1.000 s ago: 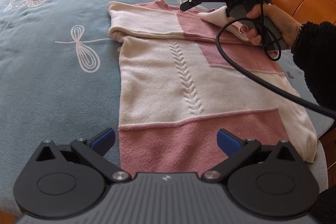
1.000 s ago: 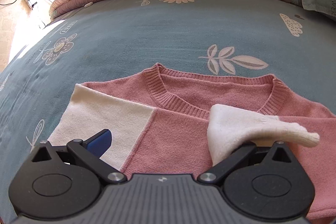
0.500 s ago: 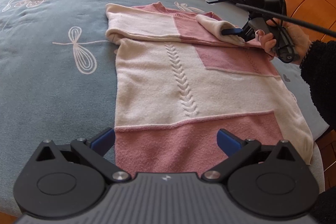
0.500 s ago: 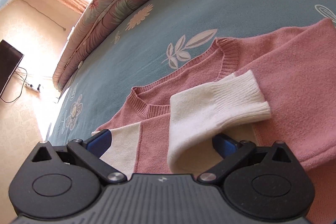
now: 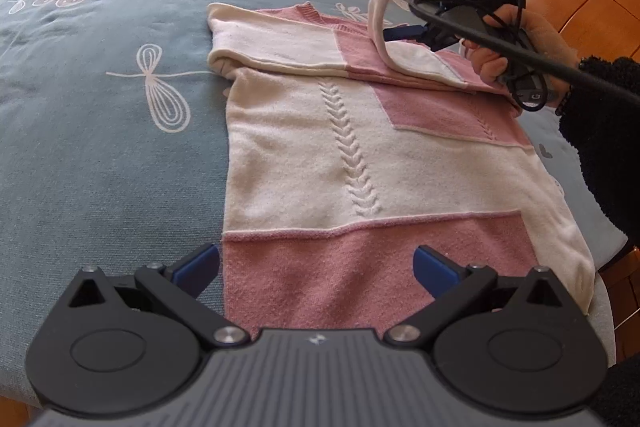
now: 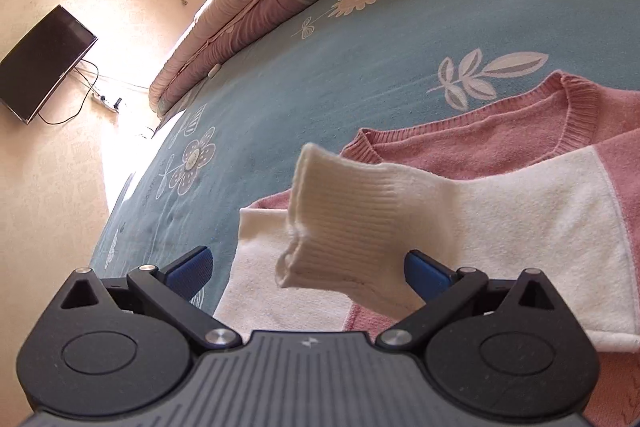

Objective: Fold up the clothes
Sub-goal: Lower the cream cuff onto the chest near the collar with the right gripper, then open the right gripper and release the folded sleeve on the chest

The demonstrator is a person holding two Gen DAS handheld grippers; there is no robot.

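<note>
I judge the fold about halfway. The sweater (image 5: 360, 155) lies flat on the blue bedspread (image 5: 100, 147), filling the middle and right of my left wrist view. Its left sleeve (image 5: 276, 45) is already folded across the chest, in the upper middle of that frame. The other sleeve is not yet laid down: its ribbed cuff (image 6: 340, 223) hangs in mid-air at the centre of my right wrist view, draped between the fingers of my right gripper (image 6: 308, 267). Those jaws stand wide, so the cuff looks hooked over one finger rather than pinched, though I cannot tell for certain. My left gripper (image 5: 316, 263) sits at the bottom of its frame, jaws wide and empty, over the pink hem.

Left to do, as I read it: lay this sleeve across, then fold the body up.

The knit is soft and fuzzy, in cream and dusty pink blocks, with a raised braided cable down the cream front and a ribbed pink collar. The cuff is limp and curls on itself.
</note>
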